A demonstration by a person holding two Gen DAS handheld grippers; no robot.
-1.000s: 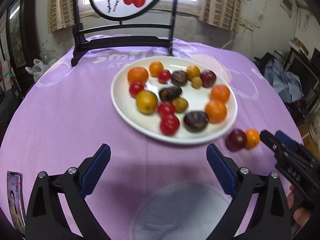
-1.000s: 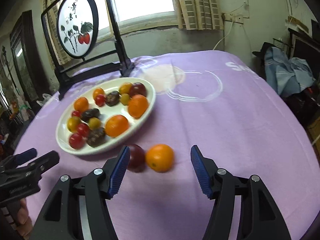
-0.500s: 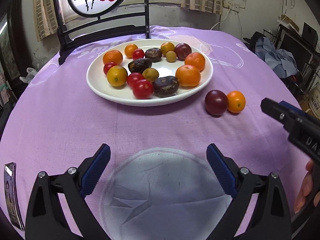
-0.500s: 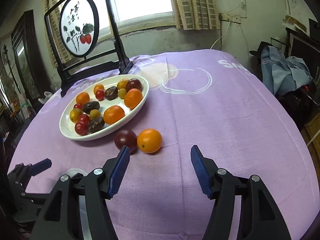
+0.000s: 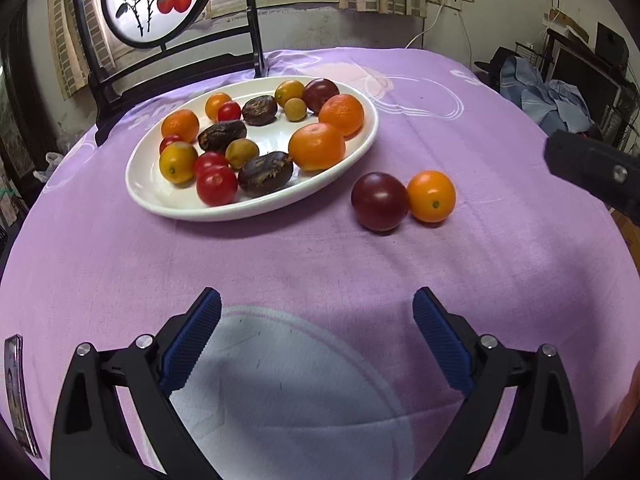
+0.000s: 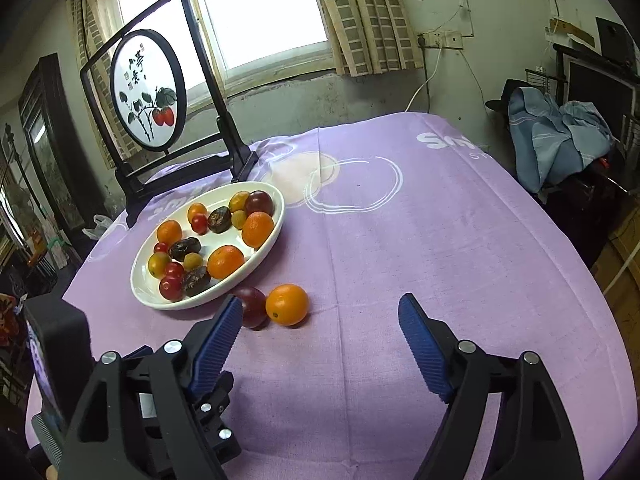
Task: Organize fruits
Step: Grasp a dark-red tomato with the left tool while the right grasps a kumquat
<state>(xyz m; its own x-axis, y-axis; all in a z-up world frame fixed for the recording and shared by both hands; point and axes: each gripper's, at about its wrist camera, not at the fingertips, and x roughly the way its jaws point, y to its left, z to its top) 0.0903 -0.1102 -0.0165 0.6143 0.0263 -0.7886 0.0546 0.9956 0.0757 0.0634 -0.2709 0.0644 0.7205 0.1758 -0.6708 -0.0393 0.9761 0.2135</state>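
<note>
Here the white plate (image 5: 344, 160) holds mixed small fruits; a dark plum (image 5: 379, 201) and orange (image 5: 431, 196) touch just outside its rim. Bare purple cloth (image 6: 440, 240) spreads right. The left gripper (image 5: 316, 336) gapes empty; the right gripper (image 6: 320, 336) is opening, also empty.

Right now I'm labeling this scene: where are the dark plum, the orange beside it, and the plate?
dark plum (image 5: 379, 201), left wrist view, middle of its skin
orange (image 5: 431, 196), left wrist view, its front
plate (image 5: 149, 194), left wrist view, bare near rim

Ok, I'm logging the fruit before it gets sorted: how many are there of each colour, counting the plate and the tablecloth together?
Orange or yellow-orange fruits: 7
Red tomatoes: 4
Dark wrinkled brown fruits: 3
Smooth dark purple fruits: 2
Small tan fruits: 2
Total: 18
</note>
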